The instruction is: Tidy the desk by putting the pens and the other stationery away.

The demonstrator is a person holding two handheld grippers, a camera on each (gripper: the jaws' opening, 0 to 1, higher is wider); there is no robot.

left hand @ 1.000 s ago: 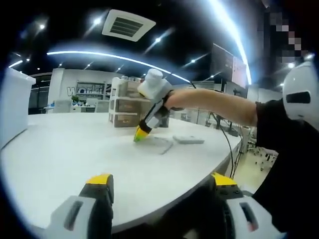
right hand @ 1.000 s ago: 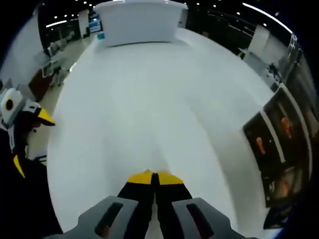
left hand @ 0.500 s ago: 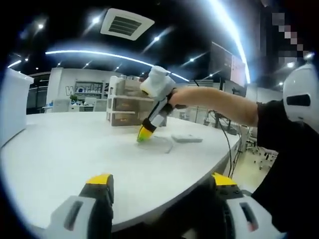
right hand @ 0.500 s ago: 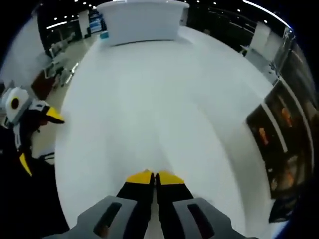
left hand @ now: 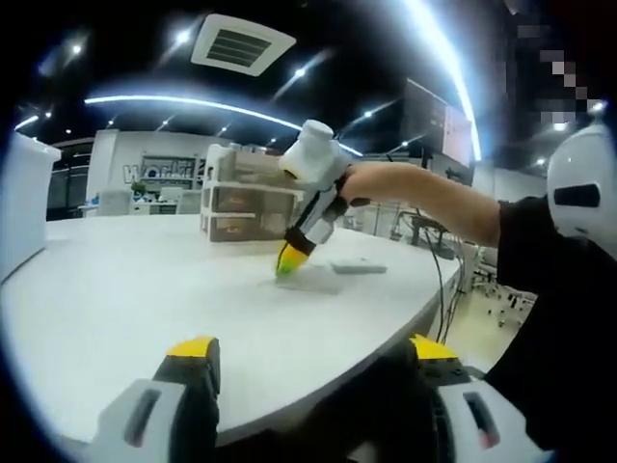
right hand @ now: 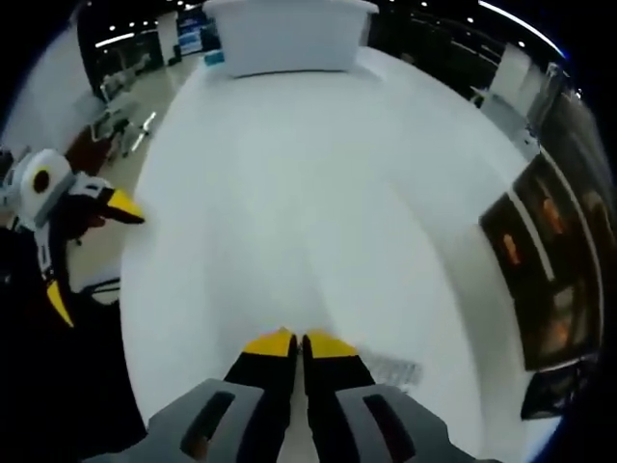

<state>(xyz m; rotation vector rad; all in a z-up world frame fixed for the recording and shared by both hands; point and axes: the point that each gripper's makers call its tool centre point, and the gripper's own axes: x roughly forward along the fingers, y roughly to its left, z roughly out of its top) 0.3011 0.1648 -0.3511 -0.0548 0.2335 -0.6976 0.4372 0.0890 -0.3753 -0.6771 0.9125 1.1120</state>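
The white tabletop (left hand: 125, 289) carries a set of small drawers (left hand: 241, 198) at its far side; the drawers' contents show as orange blurs in the right gripper view and cannot be identified. In the left gripper view the right gripper (left hand: 289, 262) is clenched, jaws together, tips pointing down at a flat pale sheet (left hand: 310, 284) lying in front of the drawers; whether the tips touch it cannot be told. A flat grey object (left hand: 345, 267), too blurred to name, lies just beside the sheet, further from the drawers. In the right gripper view a small ridged item (right hand: 393, 369), hard to make out, sits just beside the closed jaws. The left gripper (left hand: 307, 371) is released, jaws wide apart, holding nothing, near the tabletop edge and well apart from the drawers. A large white bin (right hand: 289, 34) stands opposite the drawers, cut off at the frame edge.
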